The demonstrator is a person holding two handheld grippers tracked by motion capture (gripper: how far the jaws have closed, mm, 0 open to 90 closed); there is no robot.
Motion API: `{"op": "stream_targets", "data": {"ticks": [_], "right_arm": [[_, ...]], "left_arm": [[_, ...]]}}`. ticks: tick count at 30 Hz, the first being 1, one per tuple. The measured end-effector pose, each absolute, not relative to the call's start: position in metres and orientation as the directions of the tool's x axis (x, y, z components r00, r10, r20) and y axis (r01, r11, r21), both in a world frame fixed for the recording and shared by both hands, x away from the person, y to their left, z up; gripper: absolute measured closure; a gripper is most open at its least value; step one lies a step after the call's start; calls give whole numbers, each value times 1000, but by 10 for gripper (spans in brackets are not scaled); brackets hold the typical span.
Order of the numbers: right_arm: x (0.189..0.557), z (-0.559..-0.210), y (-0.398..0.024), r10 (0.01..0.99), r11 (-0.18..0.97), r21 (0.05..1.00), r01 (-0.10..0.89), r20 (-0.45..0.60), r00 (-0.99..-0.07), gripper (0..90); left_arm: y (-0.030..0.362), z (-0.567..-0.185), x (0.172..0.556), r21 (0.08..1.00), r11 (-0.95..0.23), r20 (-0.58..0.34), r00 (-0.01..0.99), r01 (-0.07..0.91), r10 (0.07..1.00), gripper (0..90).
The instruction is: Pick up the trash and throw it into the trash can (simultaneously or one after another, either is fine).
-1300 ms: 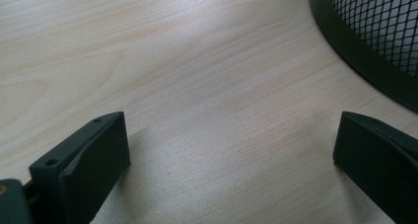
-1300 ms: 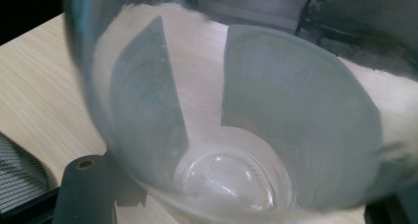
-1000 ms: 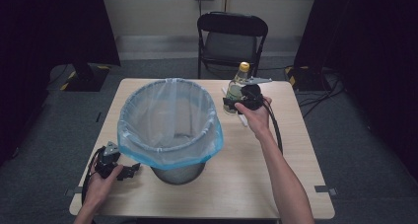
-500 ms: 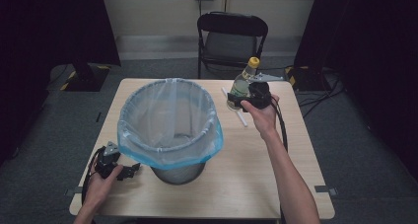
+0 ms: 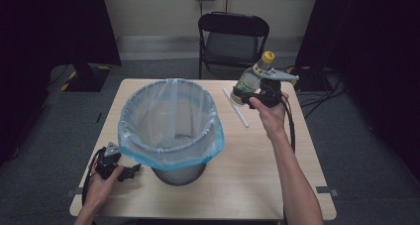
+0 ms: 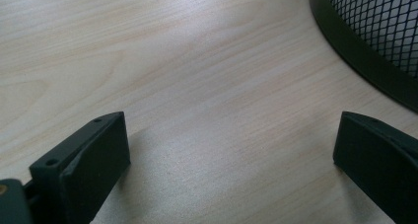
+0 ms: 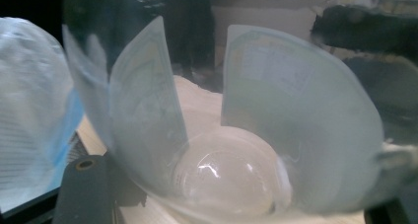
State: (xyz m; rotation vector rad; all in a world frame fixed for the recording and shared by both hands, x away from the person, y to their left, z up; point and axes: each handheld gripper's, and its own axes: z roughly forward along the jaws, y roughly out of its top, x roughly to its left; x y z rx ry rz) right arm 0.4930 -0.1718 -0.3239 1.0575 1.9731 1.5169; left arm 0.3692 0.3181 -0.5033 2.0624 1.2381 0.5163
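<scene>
Left tool [image 5: 130, 171] rests on counter [image 5: 247, 175] at near left, jaws spread wide, empty. Centre: mesh bin [image 5: 171, 131] with blue-rimmed liner. Behind, white stick [image 5: 236, 107] on counter. Right tool [image 5: 246, 93] clenched on clear bottle [image 5: 250, 78], yellow cap, tilted, lifted off counter. Bottle probably near empty, light; thin walls slippery, crushable. Grip low on body.

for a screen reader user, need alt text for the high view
A person's right hand-held gripper holds a plastic bottle tilted above the far right of a wooden table, beside a mesh bin lined with a blue bag. The left hand-held gripper rests open near the bin's base; a white straw lies by the bottle.
</scene>
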Motion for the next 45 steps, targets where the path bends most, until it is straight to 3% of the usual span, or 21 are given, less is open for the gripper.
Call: {"op": "stream_targets", "data": {"ticks": [45], "right_arm": [[457,-245,-145,649,-63,994,92,111,-752,280]], "left_arm": [[318,-503,369,715,-327,-4,472,618,882,2]]}}
